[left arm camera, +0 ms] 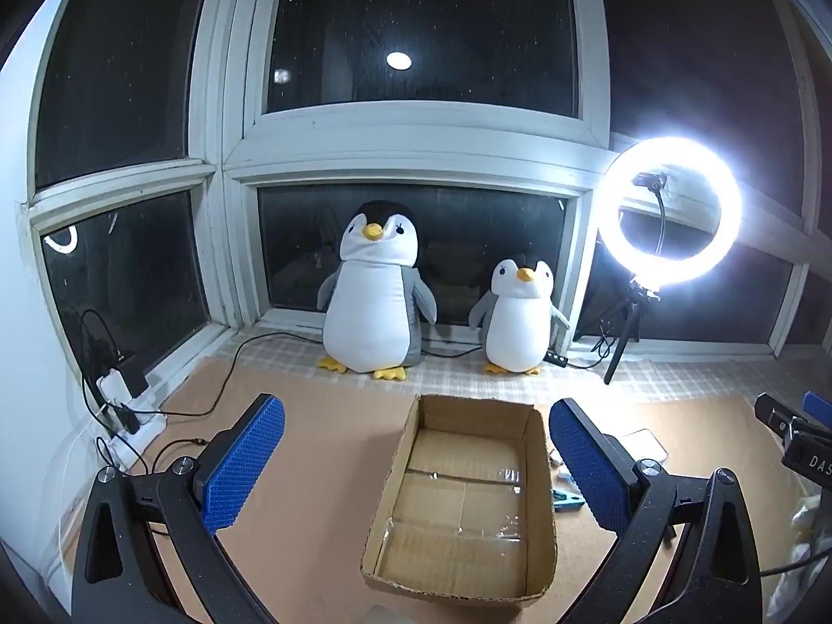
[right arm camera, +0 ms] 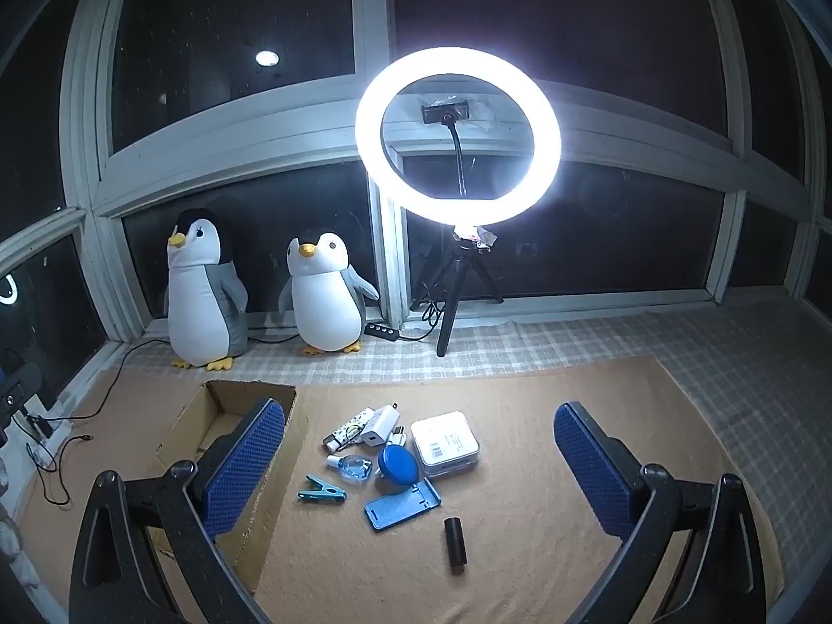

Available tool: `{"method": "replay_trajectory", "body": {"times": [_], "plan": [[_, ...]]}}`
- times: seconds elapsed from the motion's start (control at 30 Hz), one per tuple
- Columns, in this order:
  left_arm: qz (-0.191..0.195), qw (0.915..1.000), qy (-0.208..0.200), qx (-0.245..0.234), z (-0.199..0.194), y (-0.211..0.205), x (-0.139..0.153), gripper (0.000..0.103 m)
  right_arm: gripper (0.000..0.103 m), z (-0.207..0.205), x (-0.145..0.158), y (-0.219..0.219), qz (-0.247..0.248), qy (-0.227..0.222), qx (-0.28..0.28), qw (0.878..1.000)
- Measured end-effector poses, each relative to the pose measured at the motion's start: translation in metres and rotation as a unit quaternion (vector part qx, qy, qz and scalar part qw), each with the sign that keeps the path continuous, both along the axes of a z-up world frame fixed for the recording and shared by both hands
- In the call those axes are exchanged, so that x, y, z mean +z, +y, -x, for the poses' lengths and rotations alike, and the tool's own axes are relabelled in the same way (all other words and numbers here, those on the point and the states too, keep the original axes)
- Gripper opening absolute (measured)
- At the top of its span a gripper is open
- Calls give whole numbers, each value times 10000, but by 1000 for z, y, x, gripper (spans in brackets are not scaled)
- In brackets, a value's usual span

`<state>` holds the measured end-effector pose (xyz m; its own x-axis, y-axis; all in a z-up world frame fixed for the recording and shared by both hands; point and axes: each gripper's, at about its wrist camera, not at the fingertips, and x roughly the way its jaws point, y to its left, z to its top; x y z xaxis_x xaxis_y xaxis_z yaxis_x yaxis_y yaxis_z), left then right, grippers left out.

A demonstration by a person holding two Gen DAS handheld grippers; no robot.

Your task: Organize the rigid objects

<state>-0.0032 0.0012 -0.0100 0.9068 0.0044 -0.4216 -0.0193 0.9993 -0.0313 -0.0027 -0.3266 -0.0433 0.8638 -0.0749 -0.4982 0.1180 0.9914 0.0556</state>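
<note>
At the far left, a white power strip (left arm camera: 122, 400) lies along the window frame with black cables trailing onto the tan mat (right arm camera: 520, 546). The left claw (left arm camera: 416, 468) hangs spread wide, gripping nothing, with the open cardboard box (left arm camera: 463, 499) directly between its blue pads; only tape strips show on the box floor. Behind it, a large plush penguin (left arm camera: 372, 291) and a small plush penguin (left arm camera: 520, 317) stand upright on the checked cloth by the window, well apart from the box.

Just right of the box sits the cluster of loose items. A teal clip (right arm camera: 321, 494) lies nearest the box, then a small clear bottle (right arm camera: 353, 467), a patterned tube (right arm camera: 348, 431) and a white charger (right arm camera: 379, 424). A round blue case (right arm camera: 398, 464) touches a white square box (right arm camera: 446, 444), and a blue phone stand (right arm camera: 403, 504) lies in front of them. A black cylinder (right arm camera: 455, 541), possibly a small flashlight, rests alone nearer the camera. The right claw (right arm camera: 418, 473) is likewise wide and empty, above this pile. A lit ring light (right arm camera: 457, 135) stands on a tripod behind.
</note>
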Motion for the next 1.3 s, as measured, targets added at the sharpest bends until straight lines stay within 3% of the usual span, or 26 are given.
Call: {"method": "replay_trajectory", "body": {"times": [1.3], "plan": [[-13, 10000, 3, -71, 1, 0, 4, 103, 103, 2, 2, 0, 29, 36, -14, 10000]]}}
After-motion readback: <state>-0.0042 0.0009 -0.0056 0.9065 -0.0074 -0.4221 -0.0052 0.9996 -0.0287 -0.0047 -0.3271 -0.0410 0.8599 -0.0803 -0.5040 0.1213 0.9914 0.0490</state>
